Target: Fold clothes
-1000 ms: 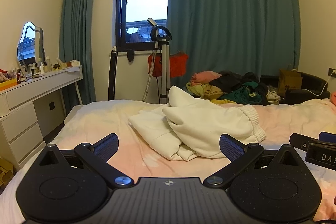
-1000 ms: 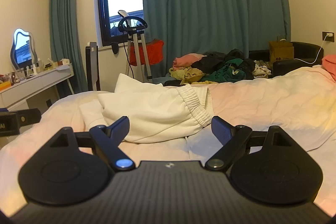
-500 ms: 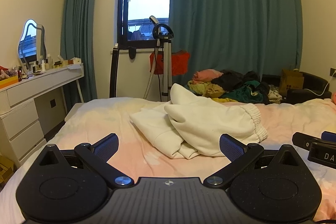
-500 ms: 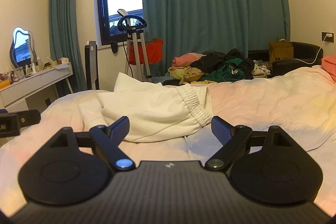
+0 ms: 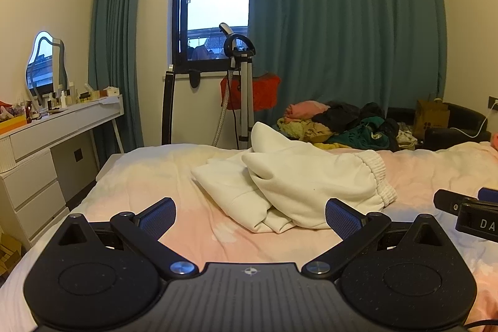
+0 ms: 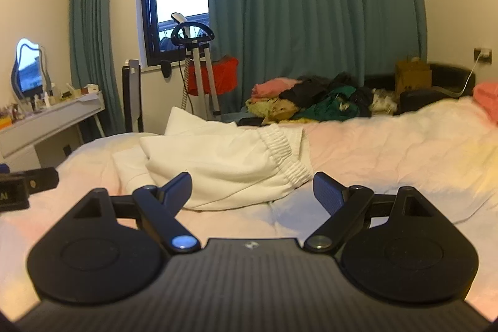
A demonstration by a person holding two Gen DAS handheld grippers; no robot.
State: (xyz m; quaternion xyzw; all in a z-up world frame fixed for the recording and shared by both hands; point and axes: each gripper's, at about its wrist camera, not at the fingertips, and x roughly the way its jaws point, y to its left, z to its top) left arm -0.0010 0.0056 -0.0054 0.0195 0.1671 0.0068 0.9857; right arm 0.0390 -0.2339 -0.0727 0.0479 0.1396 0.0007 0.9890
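A cream-white garment with an elastic ribbed waistband lies crumpled and partly folded on the pink bed; it also shows in the right wrist view. My left gripper is open and empty, held just above the bed in front of the garment. My right gripper is open and empty, near the garment's front edge. The right gripper's tip shows at the right edge of the left wrist view.
A pile of mixed clothes lies beyond the bed's far edge. A garment steamer stand stands by the window. A white dresser with a mirror is at the left. A black sofa with a paper bag is at the right.
Both grippers have lowered slightly and tilted upward, so the garment sits a little lower in view. Both jaws stay open; the garment has not moved.
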